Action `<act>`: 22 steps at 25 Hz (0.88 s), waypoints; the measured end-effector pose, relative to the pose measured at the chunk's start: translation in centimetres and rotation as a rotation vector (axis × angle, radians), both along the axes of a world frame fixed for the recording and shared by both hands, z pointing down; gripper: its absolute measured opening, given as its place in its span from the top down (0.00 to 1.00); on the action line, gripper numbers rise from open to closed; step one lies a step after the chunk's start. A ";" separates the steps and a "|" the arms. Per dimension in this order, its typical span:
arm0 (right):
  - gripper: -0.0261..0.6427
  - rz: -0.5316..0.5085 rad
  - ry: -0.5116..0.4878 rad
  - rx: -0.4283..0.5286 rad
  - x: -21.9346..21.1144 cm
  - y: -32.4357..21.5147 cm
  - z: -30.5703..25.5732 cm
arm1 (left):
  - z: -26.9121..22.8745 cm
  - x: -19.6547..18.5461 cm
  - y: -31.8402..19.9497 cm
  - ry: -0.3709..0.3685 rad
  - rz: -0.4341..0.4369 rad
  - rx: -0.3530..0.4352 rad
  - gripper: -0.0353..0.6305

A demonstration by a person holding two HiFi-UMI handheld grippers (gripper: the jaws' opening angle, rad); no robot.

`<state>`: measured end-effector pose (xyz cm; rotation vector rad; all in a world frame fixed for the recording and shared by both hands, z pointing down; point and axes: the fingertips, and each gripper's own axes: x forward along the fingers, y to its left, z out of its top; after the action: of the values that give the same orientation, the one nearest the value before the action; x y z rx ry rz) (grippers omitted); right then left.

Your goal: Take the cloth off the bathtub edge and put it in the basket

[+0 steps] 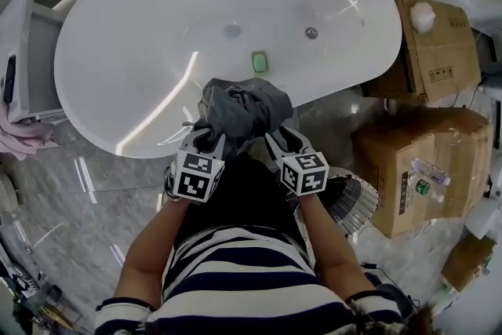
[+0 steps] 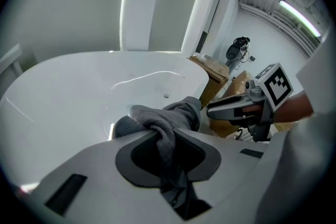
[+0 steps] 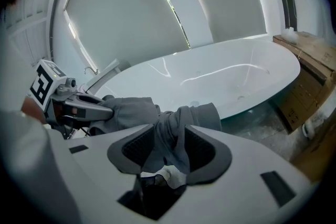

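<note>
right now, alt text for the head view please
A grey cloth is bunched at the near edge of a white bathtub, with the left gripper and right gripper both at it. Cardboard boxes and a basket stand at right.

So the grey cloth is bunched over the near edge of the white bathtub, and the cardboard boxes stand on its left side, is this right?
No: the head view shows the cardboard boxes on the right side of the bathtub, not the left. The grey cloth is bunched over the near edge, as stated.

Grey cloth (image 1: 243,110), white bathtub (image 1: 157,51)
</note>
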<state>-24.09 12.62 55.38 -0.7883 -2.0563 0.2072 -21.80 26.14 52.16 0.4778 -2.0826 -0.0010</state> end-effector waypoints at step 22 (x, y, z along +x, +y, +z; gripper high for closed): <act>0.65 0.035 -0.006 0.210 -2.9 2.1 4.8 | 1.6 1.1 0.8 0.070 0.021 -0.018 0.84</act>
<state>-27.00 14.77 60.21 -0.6250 -2.0591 0.0077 -20.67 26.95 53.81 0.4825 -2.0070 0.0133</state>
